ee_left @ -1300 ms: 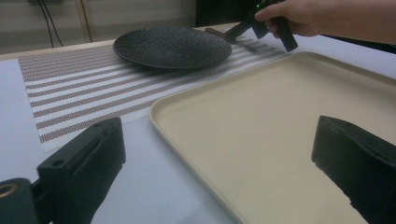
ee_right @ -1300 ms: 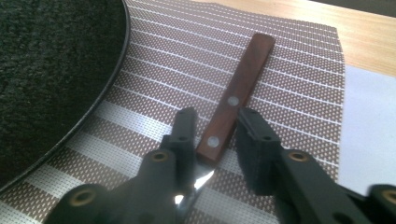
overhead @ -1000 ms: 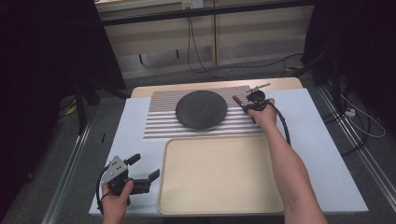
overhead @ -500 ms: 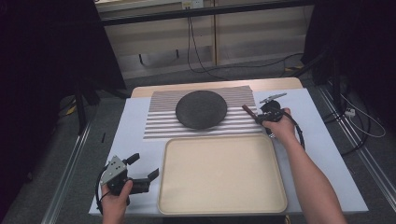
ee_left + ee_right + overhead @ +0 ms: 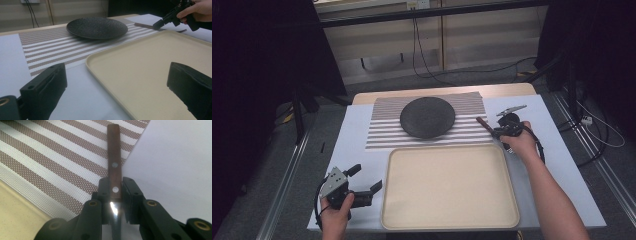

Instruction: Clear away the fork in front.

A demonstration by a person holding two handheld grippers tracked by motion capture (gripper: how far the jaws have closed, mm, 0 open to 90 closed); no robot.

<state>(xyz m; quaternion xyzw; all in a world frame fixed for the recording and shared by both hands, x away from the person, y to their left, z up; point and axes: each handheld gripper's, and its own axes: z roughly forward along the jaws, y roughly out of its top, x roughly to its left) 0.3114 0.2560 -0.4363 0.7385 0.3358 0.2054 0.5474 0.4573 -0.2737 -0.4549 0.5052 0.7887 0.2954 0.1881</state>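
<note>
Knife (image 5: 113, 165) squeezed tight in right claw (image 5: 113, 195), out past striped mat's (image 5: 387, 131) corner, near tray (image 5: 449, 220). Best kept flat, set down slowly. Left claw (image 5: 117, 82) wide open, holding nothing.

Black plate (image 5: 427, 116); brown-white striped mat (image 5: 382, 129); cream tray (image 5: 451, 185); brown knife handle (image 5: 114, 157); black tongs (image 5: 113, 195).

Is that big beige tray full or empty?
Empty: the beige tray shows bare surface in the high view, with nothing lying in it.
</note>
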